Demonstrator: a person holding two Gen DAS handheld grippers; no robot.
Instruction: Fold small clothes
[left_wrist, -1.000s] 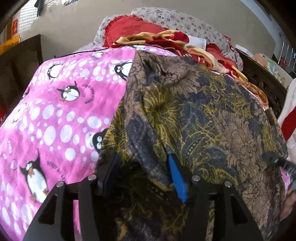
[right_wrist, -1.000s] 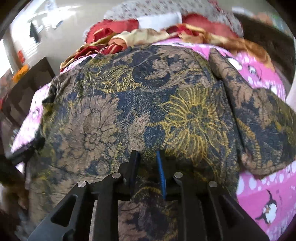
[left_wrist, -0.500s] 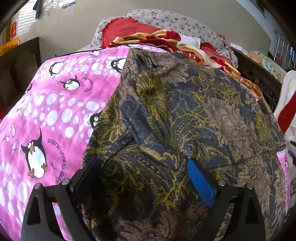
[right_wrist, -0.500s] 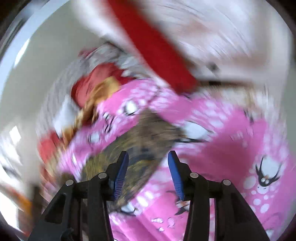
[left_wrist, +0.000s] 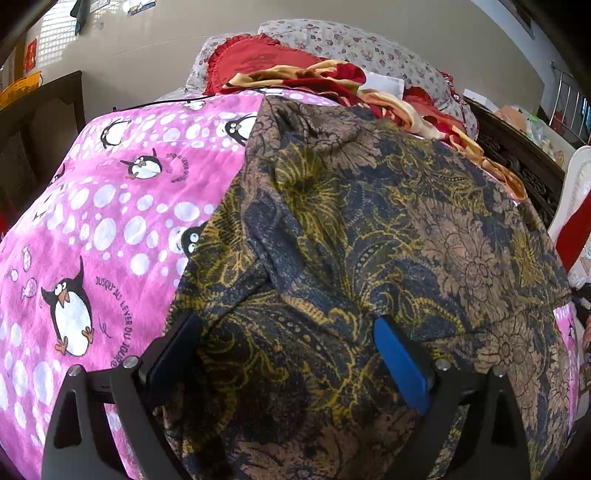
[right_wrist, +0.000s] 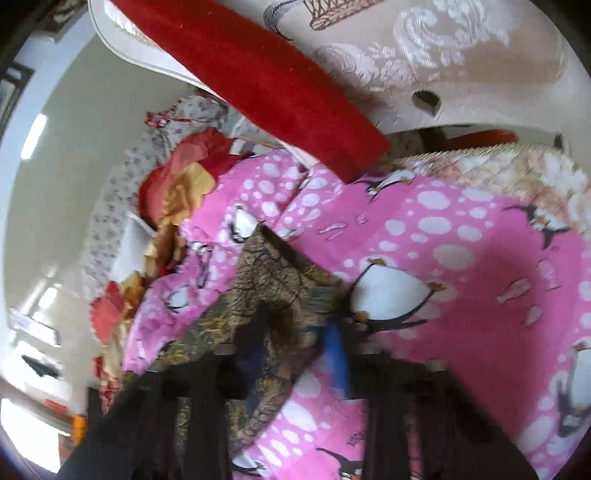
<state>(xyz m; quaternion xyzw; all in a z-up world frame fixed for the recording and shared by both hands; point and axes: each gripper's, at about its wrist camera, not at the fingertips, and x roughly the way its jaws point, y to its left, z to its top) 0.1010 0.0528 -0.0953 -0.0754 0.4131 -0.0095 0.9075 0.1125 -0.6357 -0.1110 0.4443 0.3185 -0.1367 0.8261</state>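
The batik-print garment (left_wrist: 388, 229) lies spread over the pink penguin blanket (left_wrist: 103, 221) on the bed, its dark blue, brown and gold cloth covering the half of the blanket away from the large penguin figure (left_wrist: 70, 314).

A second ago both pairs of fingers were pinched narrow on the near hem. Now the left gripper (left_wrist: 288, 350) has its fingers spread wide, with loose cloth mounded between them but nothing clamped, so the hem has been let go on that side. The garment in the left wrist view lies much as it did, with a fold ridge running up from the near hem toward the pillows (left_wrist: 332, 48).

The right gripper (right_wrist: 295, 332) has changed more. It has swung away from the flat of the garment to a far corner of it, where a pointed flap (right_wrist: 277, 277) rests on the blanket beside a penguin print (right_wrist: 388, 295), below the red-striped cream chair (right_wrist: 332, 66). Its fingers look moderately open around that flap, but the view is smeared by motion and I cannot tell whether they grip it.

Judging from this, one fold has just been laid and released, and the right side is reaching for the next edge. The task looks early to midway, since most of the garment is still spread wide.
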